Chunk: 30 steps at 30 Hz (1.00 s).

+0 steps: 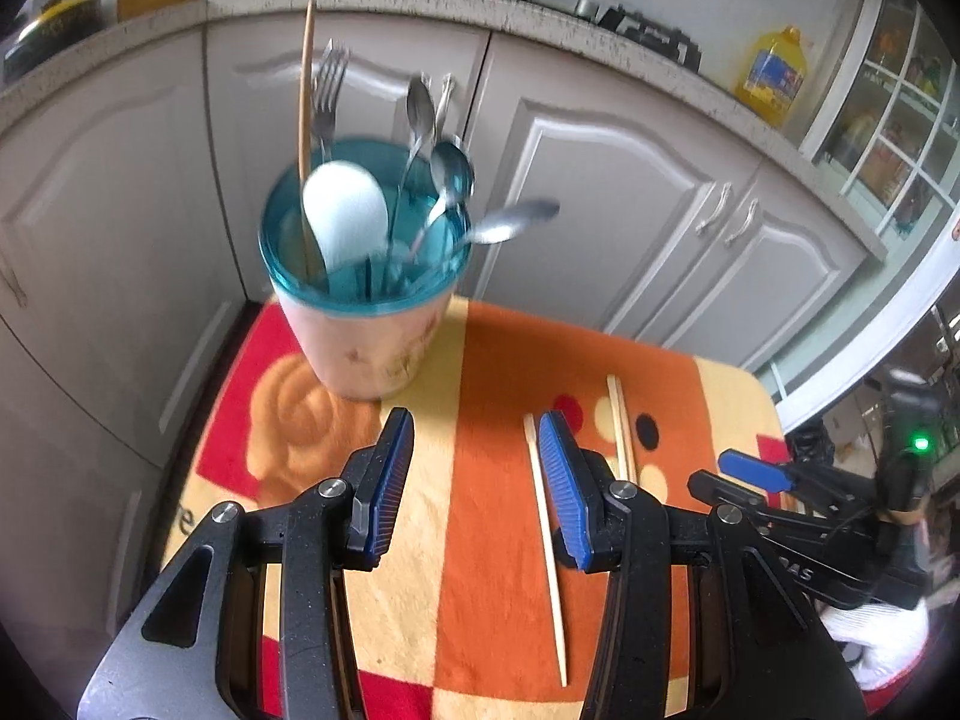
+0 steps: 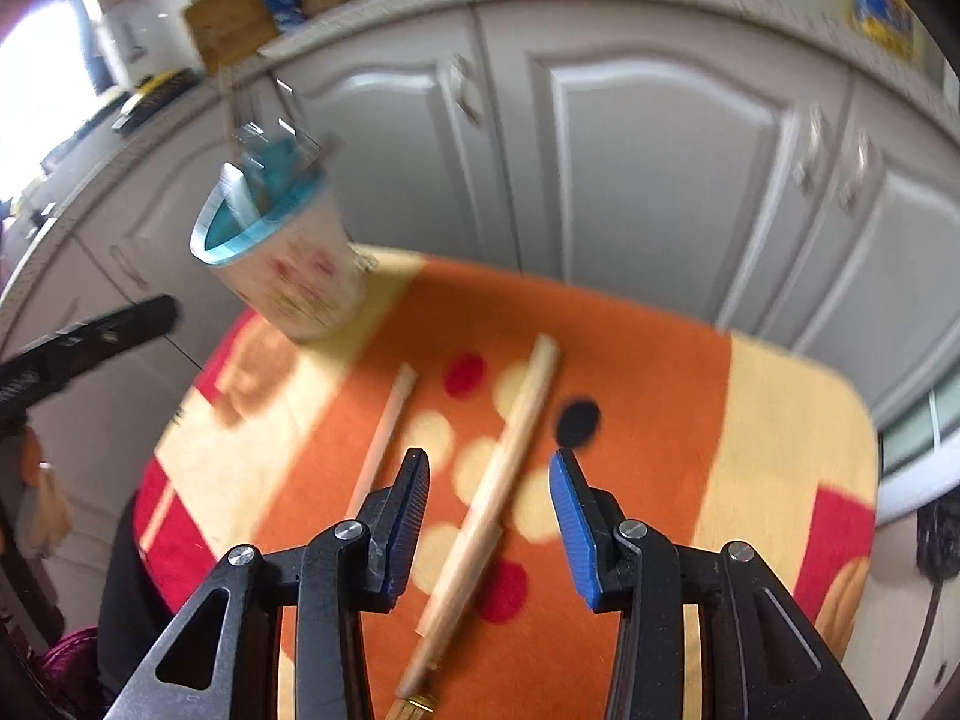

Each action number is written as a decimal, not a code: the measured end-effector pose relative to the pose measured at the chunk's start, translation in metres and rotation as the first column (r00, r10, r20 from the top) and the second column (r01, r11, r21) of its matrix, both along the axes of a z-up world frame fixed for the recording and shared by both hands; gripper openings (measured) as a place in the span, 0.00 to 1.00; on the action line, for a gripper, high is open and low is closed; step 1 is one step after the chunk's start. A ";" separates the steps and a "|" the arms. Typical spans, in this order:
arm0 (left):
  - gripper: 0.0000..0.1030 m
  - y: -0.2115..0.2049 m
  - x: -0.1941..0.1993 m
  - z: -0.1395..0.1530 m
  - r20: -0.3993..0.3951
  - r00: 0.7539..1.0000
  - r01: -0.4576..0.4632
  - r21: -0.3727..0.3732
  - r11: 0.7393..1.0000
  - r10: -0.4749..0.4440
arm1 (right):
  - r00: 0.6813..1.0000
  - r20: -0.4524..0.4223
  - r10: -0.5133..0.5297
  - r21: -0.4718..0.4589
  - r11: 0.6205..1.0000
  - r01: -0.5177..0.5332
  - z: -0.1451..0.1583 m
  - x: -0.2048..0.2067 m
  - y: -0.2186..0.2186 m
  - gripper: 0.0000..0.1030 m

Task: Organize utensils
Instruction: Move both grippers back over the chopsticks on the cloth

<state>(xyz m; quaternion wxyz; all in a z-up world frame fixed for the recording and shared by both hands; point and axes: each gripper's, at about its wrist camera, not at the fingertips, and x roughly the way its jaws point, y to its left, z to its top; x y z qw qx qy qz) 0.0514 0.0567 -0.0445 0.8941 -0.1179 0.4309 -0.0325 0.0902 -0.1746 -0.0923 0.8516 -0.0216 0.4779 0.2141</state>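
left wrist view, teal-rimmed cup (image 1: 372,324), fork (image 1: 327,96), spoons (image 1: 420,114), white spatula (image 1: 345,210) inside

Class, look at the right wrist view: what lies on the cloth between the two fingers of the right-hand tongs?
A pale wooden chopstick lies there on the patterned cloth, running lengthwise between the open right tongs, untouched. The right wrist view shows it.

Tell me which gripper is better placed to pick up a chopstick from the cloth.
Probably the right gripper: its open jaws stand on either side of the thicker chopstick. The left gripper has only cloth between its jaws; the thinner chopstick lies outside them.
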 end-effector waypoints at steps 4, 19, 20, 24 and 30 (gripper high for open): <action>0.42 -0.003 0.002 -0.012 -0.033 0.999 0.007 -0.002 1.000 -0.007 | 0.998 -0.056 -0.018 -0.032 0.999 0.017 -0.029 0.006 -0.004 0.39; 0.42 -0.006 0.005 -0.028 -0.078 0.997 0.012 -0.020 1.000 -0.014 | 0.995 -0.097 0.022 -0.133 0.990 -0.035 -0.061 0.014 0.017 0.39; 0.42 -0.007 0.005 -0.027 -0.076 0.997 0.016 -0.016 1.000 -0.018 | 0.995 -0.100 0.014 -0.131 0.991 -0.027 -0.061 0.013 0.014 0.39; 0.42 -0.003 0.004 -0.026 -0.073 0.997 0.012 -0.009 1.000 -0.013 | 0.995 -0.100 -0.011 -0.160 0.987 -0.005 -0.060 0.005 -0.011 0.39; 0.42 -0.001 0.007 -0.032 -0.089 0.996 -0.001 -0.029 1.000 -0.001 | 0.991 -0.097 -0.096 -0.127 0.988 0.083 -0.044 -0.005 -0.062 0.39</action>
